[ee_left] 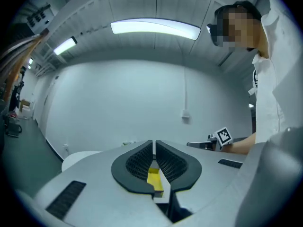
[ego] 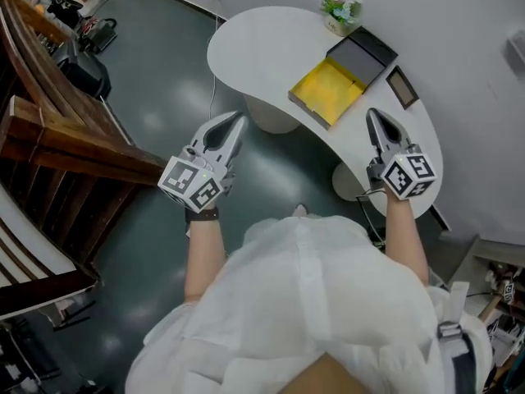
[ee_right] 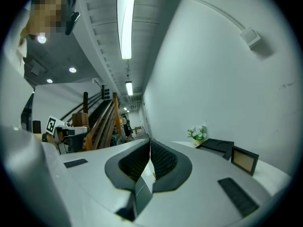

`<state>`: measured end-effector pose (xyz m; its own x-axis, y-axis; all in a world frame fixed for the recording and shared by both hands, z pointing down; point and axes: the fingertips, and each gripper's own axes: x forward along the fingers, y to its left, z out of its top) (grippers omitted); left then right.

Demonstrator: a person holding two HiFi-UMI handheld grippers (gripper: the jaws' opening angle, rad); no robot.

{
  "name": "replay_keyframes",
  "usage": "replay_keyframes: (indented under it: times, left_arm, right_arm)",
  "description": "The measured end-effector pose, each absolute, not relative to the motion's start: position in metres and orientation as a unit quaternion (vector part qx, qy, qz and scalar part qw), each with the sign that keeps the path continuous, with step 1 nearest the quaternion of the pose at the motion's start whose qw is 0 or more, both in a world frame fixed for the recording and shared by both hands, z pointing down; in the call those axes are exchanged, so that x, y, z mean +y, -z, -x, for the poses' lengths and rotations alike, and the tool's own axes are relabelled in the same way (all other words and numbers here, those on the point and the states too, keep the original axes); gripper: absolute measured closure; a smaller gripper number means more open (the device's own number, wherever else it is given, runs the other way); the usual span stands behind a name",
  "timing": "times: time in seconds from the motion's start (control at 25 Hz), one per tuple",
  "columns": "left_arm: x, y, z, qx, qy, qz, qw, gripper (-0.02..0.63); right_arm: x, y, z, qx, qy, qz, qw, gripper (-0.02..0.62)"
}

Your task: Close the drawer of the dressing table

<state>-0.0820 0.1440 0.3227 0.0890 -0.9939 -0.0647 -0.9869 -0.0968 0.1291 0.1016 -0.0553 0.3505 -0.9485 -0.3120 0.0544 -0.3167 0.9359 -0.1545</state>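
Your right gripper (ego: 374, 115) has its jaws pressed together on nothing and hovers over the near rim of the white, kidney-shaped dressing table top (ego: 254, 48). Your left gripper (ego: 239, 121) is likewise closed and empty. The yellow sliver low in its slit looks like the drawer lining seen beyond, though I cannot be sure. It hangs over the dark grey-green floor (ego: 164, 80), short of the table.

The open drawer with the bright yellow lining (ego: 326, 89) lies ahead, between your two grippers. It is drawn out of the table's front towards you, with a dark grey rectangular panel (ego: 365, 56) just behind it. Neither gripper touches it.

You need no grip here; closed jaws make a good blunt pusher. The right gripper looks the nearer. Set its tips against the drawer's front face near the middle, low enough not to ride over into the yellow tray. Push straight in along the drawer's own line, because an off-centre shove may skew it and jam it. Ease off near the end so that the small brown-framed picture (ego: 402, 86) and the white pot of flowers (ego: 340, 13) are not shaken.
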Motion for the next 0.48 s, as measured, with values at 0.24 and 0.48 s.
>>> replay_keyframes:
  times: [0.24, 0.48]
  left_arm:
    - [0.063, -0.328, 0.085, -0.599, 0.033, -0.799, 0.031, 0.588]
    - [-0.021, -0.338, 0.105, -0.525, 0.025, -0.850, 0.044, 0.588]
  right_arm:
    - [-0.078, -0.361, -0.094, -0.980, -0.087, -0.178, 0.036, 0.584]
    - [-0.112, -0.374, -0.076, -0.965, -0.109, -0.237, 0.030, 0.583]
